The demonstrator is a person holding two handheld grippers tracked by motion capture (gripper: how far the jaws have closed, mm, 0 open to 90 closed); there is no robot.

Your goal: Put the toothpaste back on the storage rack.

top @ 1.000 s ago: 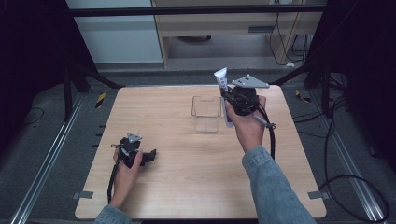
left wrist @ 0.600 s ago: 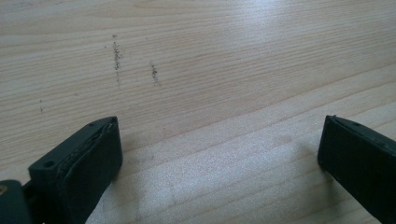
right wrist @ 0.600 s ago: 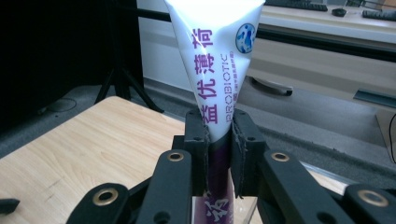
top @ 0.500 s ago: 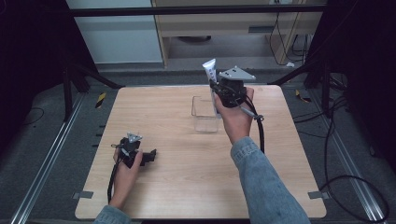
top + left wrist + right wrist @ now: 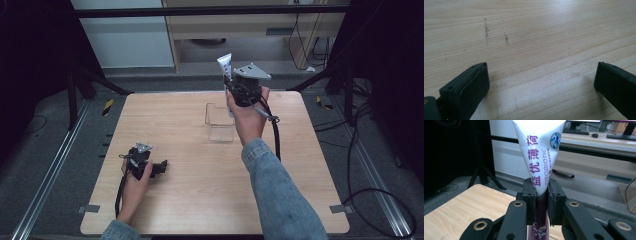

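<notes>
In the right gripper view the white tube point(image 5: 539, 157) runs off the top edge at twelve o'clock, so its crimped end is cut away, and its lower part is covered by the jaws and the bottom edge at six. The print on its purple foot is mostly hidden. A clear box point(image 5: 631, 195) is clipped at three o'clock. In the left gripper view both jaws are cut off at the bottom edge.

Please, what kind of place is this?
Probably a lab or office room set up for recording: a bare wooden table inside a black frame, loose cables on grey carpet, and a desk with keyboards behind.
</notes>
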